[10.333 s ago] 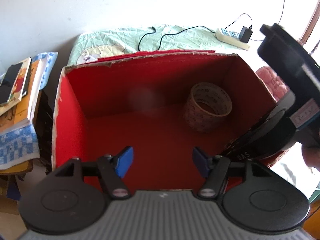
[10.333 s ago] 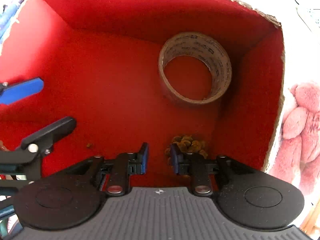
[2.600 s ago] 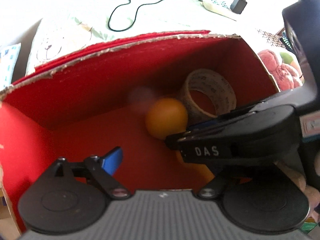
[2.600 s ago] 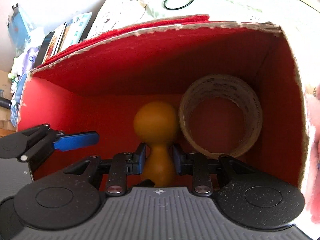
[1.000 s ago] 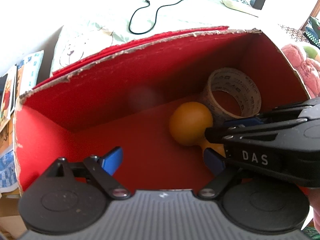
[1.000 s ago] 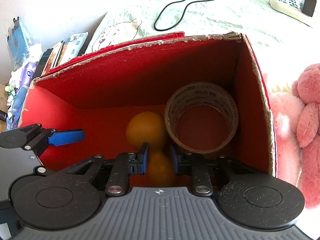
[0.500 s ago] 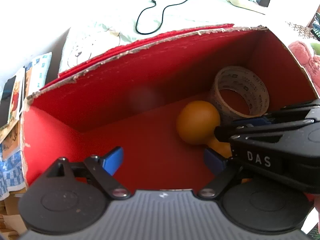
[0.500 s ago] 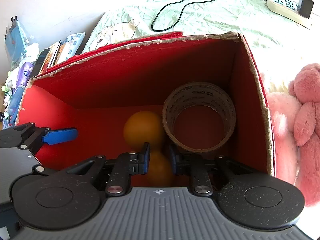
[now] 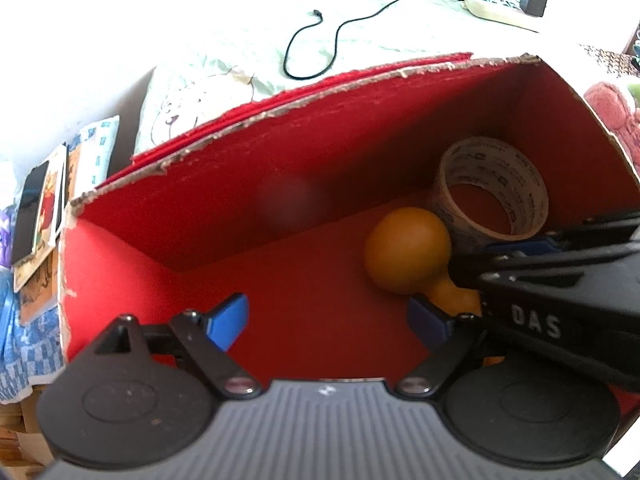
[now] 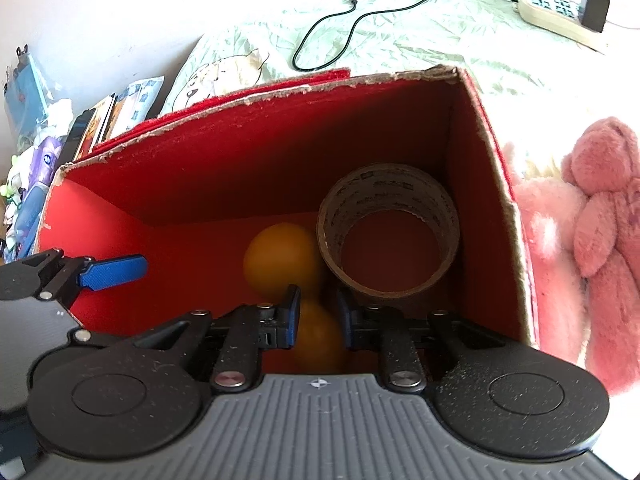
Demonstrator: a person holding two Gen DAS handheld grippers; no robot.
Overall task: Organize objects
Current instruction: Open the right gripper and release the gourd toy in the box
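An open red cardboard box [image 9: 280,108] [image 10: 280,92] stands on a bed. On its floor at the right a brown tape roll [image 9: 480,152] [image 10: 384,184] leans on its edge. Beside it lies an orange gourd-shaped toy [image 9: 408,248] [image 10: 280,256], round end toward the back wall. My right gripper [image 10: 318,312] [image 9: 470,256] reaches into the box, shut on the toy's lower bulb, whose sides the fingers hide. My left gripper [image 9: 328,318] hangs open over the bare box floor, left of the toy. One of its blue fingers [image 10: 112,272] shows in the right wrist view.
A pink plush toy [image 10: 600,208] lies just right of the box. Behind it, a black cable [image 10: 352,20] and a power strip with a plug [image 10: 556,12] rest on the pale green sheet. Books and packets [image 9: 36,216] are stacked to the left.
Ten seconds ago the box held only the tape roll; the orange toy is in it now. Over the last second both grippers drew back slightly, and the box looks a little farther.
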